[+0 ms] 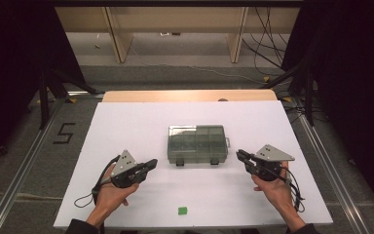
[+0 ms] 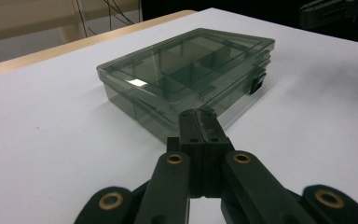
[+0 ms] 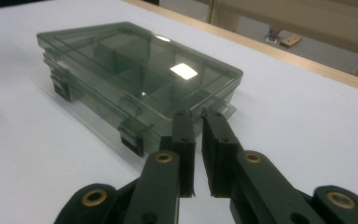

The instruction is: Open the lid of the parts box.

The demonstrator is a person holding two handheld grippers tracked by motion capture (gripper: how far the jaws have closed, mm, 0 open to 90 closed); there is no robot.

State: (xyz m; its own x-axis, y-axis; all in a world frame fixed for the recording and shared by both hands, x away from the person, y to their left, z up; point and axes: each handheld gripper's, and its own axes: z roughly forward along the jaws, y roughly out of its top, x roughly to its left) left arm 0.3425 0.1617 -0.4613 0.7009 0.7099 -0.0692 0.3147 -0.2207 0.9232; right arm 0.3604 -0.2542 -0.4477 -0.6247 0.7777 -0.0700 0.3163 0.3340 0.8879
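Observation:
A closed, smoke-grey clear compartment box [image 1: 197, 144] lies flat in the middle of the white table, its two dark latches on the near side. My left gripper [image 1: 152, 164] rests on the table left of the box's near corner, pointing at it. Its jaws are pressed together with nothing in them [image 2: 198, 116], and the box [image 2: 186, 65] lies just beyond the tips. My right gripper [image 1: 239, 155] sits right of the box, aimed at its right end. A narrow gap separates its empty jaws [image 3: 197, 116], close to the box's [image 3: 130, 60] corner.
A small green square [image 1: 182, 210] lies near the table's front edge, between the person's forearms. The white tabletop [image 1: 126, 126] ends in a wooden strip [image 1: 190, 95] at the back. Beyond it, cables run across the floor.

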